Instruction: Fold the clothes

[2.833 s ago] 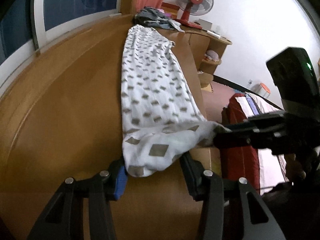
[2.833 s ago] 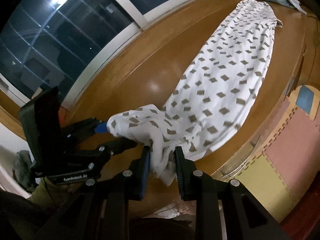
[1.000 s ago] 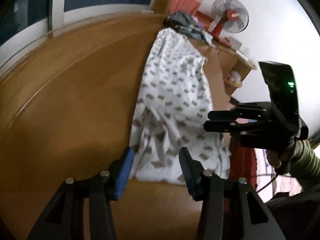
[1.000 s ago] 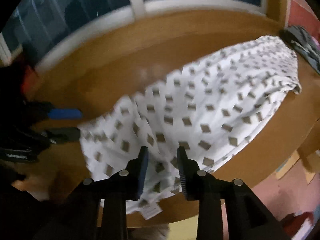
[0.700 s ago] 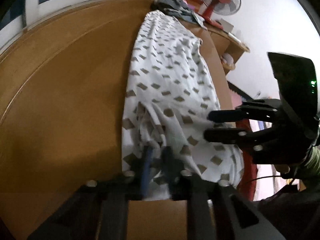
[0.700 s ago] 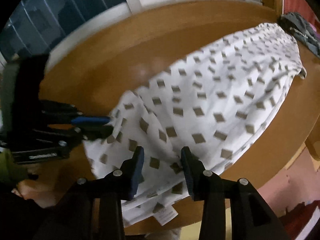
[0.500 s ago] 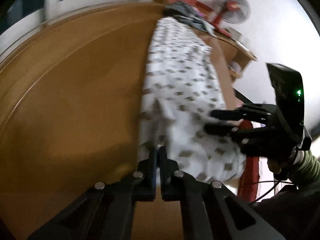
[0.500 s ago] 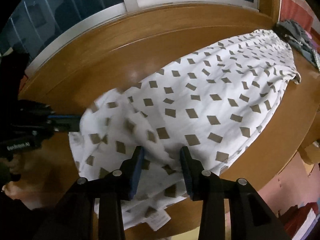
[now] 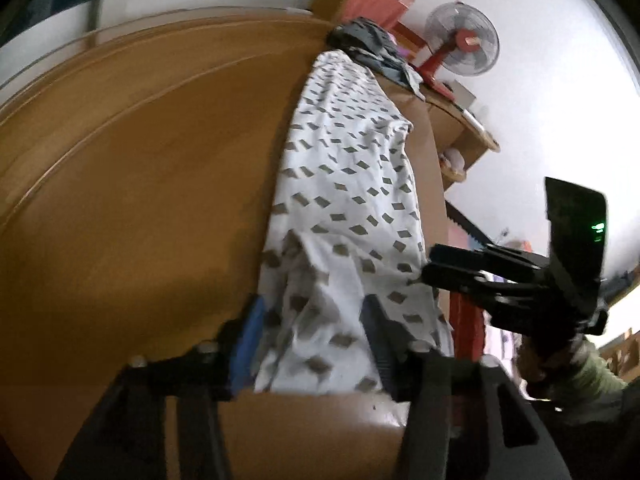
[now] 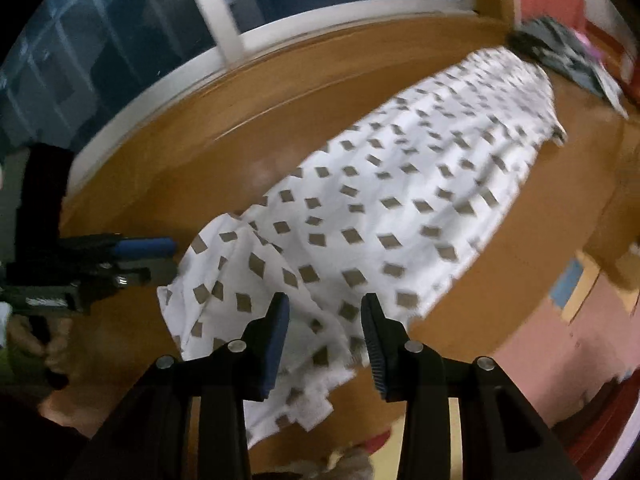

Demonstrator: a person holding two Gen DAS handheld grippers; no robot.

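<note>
White cloth with grey-brown diamond print (image 9: 344,208) lies stretched lengthwise on a wooden table (image 9: 140,184), running from the near edge to the far end. Near end is rumpled, with a raised fold; a corner hangs slightly over the table edge in the right wrist view.

Left gripper (image 9: 312,340): jaws spread wide, blue-padded finger on one side, black on the other, straddling the near hem of the cloth. No pinch visible; fabric sits loose between the fingers. From the right wrist view the same gripper sits just beside the cloth's left corner, jaws apart by a narrow gap, nothing between them.

Right gripper (image 10: 324,332): jaws also apart, hovering over the near right part of the cloth, nothing clamped. In the left wrist view it sits at the cloth's right edge; whether the tips touch the fabric I cannot tell.

Person's hand (image 10: 28,340) holds the left gripper handle.

Far end: dark pile of clothes (image 9: 368,46) touching or just past the cloth's end. Red desk fan (image 9: 460,46) beyond it on a lower shelf unit. Window (image 10: 160,20) runs along the table's long side. Both views motion-blurred.
</note>
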